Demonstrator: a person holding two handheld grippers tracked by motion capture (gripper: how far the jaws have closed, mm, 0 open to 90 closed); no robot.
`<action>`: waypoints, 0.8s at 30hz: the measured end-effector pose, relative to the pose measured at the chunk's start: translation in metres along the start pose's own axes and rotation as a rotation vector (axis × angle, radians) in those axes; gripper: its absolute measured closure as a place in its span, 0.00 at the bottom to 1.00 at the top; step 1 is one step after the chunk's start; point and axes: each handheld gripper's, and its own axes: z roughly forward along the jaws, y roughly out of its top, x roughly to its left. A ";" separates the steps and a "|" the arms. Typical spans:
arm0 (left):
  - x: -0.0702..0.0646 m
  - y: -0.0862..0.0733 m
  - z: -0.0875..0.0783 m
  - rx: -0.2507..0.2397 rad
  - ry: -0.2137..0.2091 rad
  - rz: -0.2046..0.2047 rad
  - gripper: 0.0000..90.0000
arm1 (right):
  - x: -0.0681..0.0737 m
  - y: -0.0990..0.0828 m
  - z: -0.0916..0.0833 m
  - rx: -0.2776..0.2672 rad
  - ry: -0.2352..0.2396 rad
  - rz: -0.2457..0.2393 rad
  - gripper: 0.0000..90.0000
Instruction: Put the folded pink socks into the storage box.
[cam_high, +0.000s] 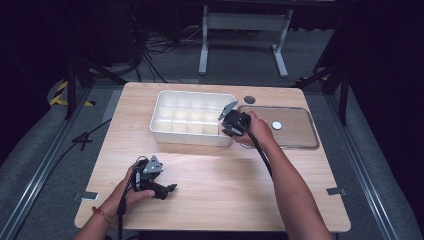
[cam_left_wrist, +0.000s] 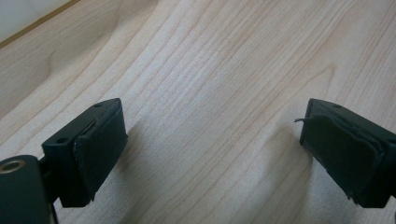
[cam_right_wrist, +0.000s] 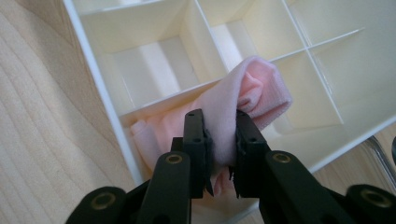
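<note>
Pink cloth (cam_right_wrist: 243, 100) lower end hidden behind tongs (cam_right_wrist: 223, 154)

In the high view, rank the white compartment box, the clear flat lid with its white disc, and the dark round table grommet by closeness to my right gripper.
1. White plastic compartment box: the right gripper is at its right edge.
2. Clear flat lid, just right of the hand.
3. Dark round grommet, behind, near the table's far edge.

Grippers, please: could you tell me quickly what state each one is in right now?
Left gripper: open, nothing between its jaws, over bare table.
Right gripper: closed on a pink cloth at the white divided box.
</note>
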 end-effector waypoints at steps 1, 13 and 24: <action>0.000 0.000 0.000 0.003 -0.002 0.001 0.08 | -0.001 0.001 0.000 0.003 0.005 0.004 0.87; 0.000 0.000 0.001 -0.004 -0.002 -0.001 0.08 | -0.005 0.005 0.011 0.073 0.081 -0.001 0.88; 0.000 0.000 0.001 -0.002 -0.001 0.006 0.07 | -0.013 0.008 0.014 0.104 0.141 0.030 0.88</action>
